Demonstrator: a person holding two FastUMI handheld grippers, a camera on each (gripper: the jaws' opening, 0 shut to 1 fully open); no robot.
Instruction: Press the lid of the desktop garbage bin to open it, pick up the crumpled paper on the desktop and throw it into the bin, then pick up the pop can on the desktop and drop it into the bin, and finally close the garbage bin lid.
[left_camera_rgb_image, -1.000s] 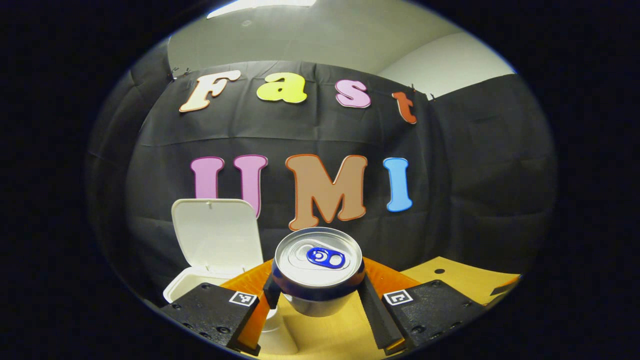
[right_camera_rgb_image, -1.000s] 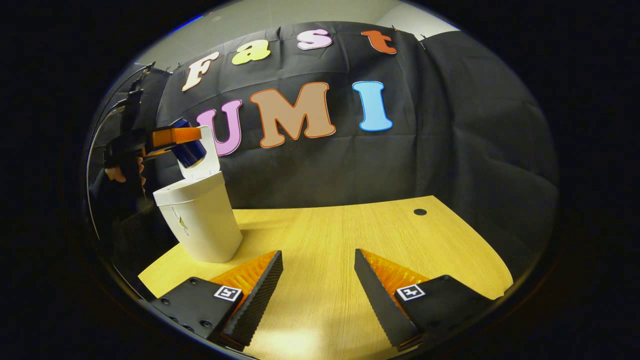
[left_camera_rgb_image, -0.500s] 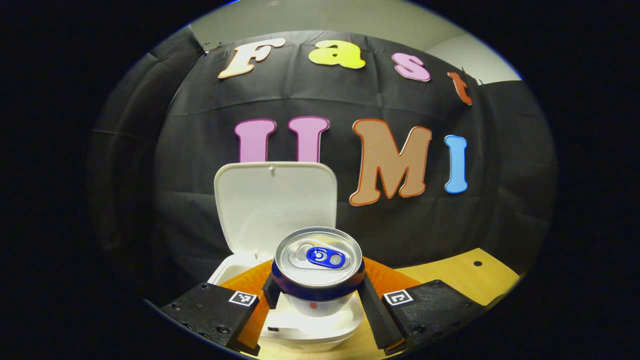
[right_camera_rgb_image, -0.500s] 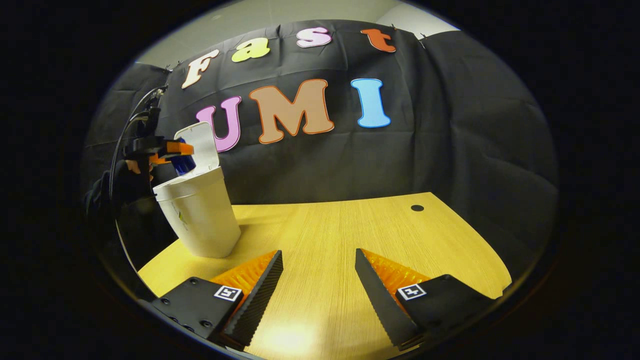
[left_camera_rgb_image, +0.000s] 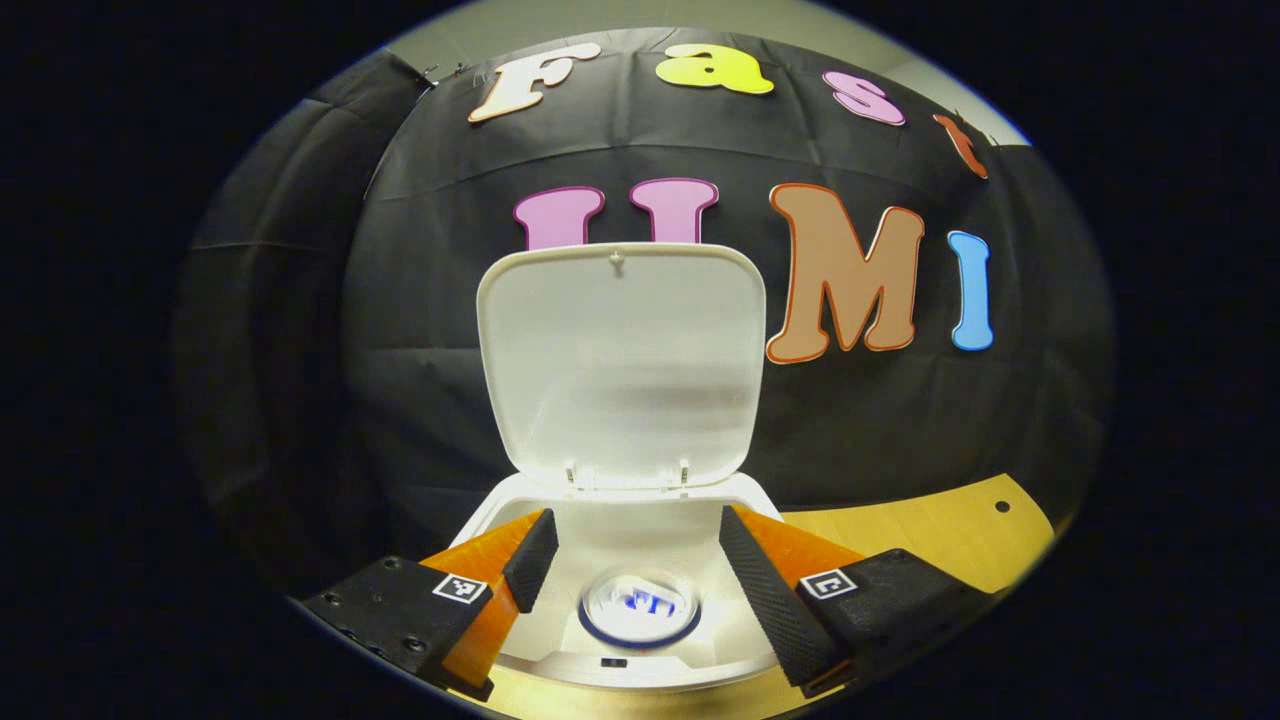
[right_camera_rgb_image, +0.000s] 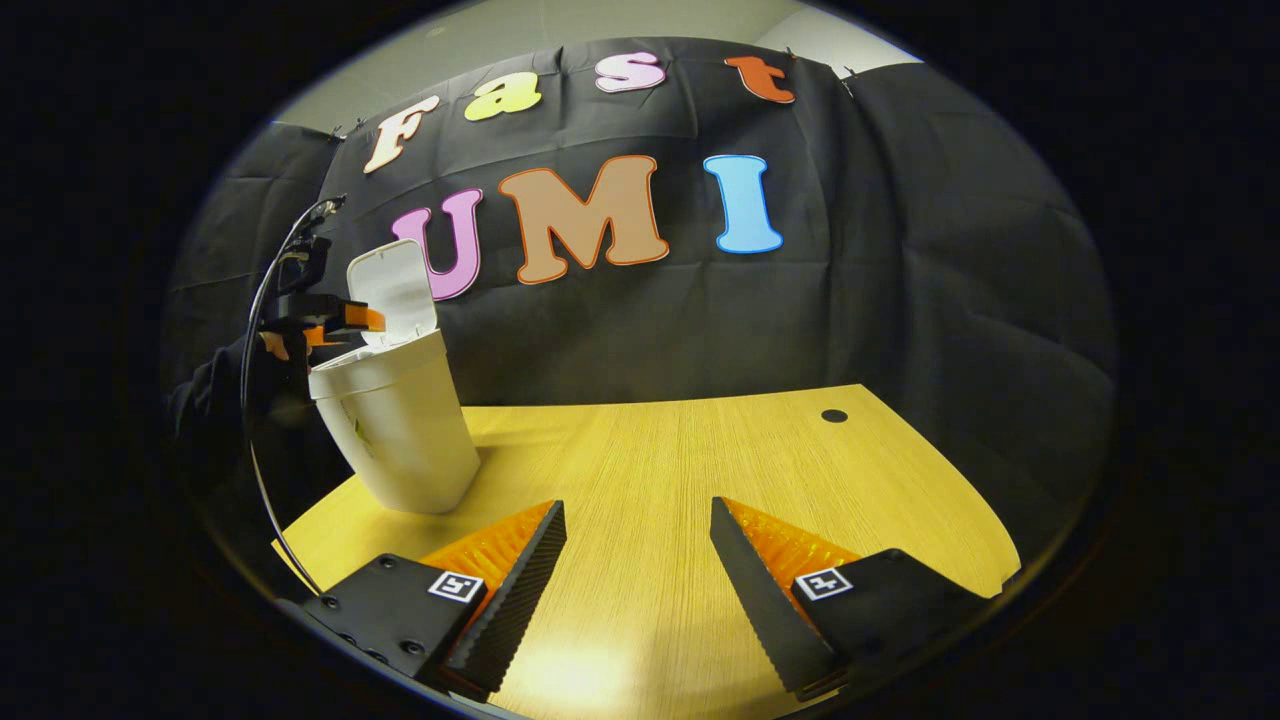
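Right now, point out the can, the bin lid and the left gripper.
can (left_camera_rgb_image: 640, 608): left gripper view, its top, inside the bin.
lid (left_camera_rgb_image: 620, 360): left gripper view, inner face, standing open.
left gripper (left_camera_rgb_image: 632, 560): left gripper view, midway between its open fingertips.

The bin (right_camera_rgb_image: 395, 440) stands at the table's (right_camera_rgb_image: 700, 470) left edge in the right gripper view, its lid (left_camera_rgb_image: 620, 360) upright behind the mouth. In the left gripper view the mouth lies unblocked from above, a can (left_camera_rgb_image: 640, 612) low inside. Bare table spreads right of the bin.
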